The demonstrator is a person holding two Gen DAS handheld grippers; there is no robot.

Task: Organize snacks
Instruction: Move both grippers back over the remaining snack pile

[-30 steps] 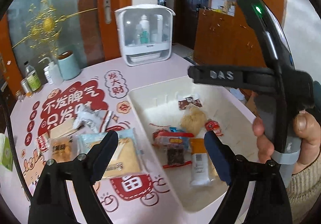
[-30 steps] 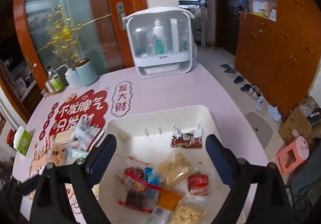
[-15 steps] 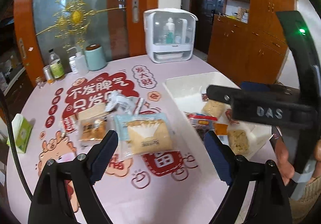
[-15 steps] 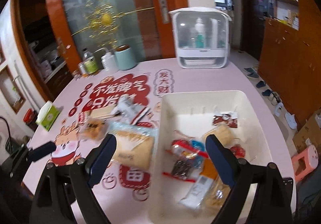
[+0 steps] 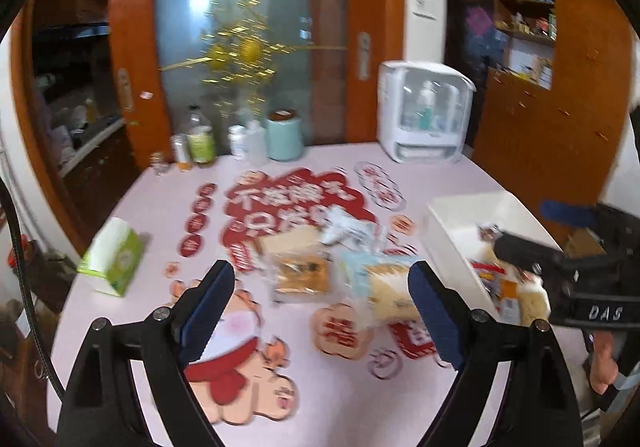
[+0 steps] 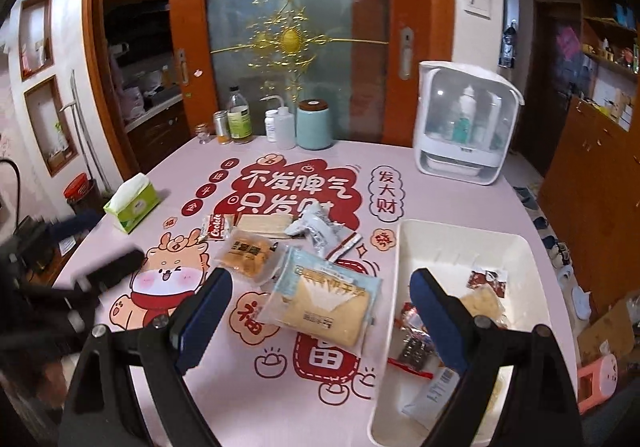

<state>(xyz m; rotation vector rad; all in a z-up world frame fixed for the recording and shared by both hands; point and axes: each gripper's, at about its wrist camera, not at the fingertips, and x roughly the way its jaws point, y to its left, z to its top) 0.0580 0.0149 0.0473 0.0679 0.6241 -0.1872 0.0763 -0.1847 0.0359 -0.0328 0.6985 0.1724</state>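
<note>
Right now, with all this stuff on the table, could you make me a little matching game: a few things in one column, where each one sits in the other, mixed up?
Things:
1. green tissue box
2. pale blue bread packet
3. teal canister
4. dark red snack packet

Places:
A. inside the white bin
B. far edge, beside the bottles
C. left edge of the table
D. centre, just left of the bin

Pairs: 1-C, 2-D, 3-B, 4-A

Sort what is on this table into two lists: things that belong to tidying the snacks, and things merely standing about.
Belonging to the job:
white bin
large pale blue bread packet
orange cake packet
Cookie packet
silver wrapper

Standing about:
tissue box
teal canister
bottles
white cabinet
</note>
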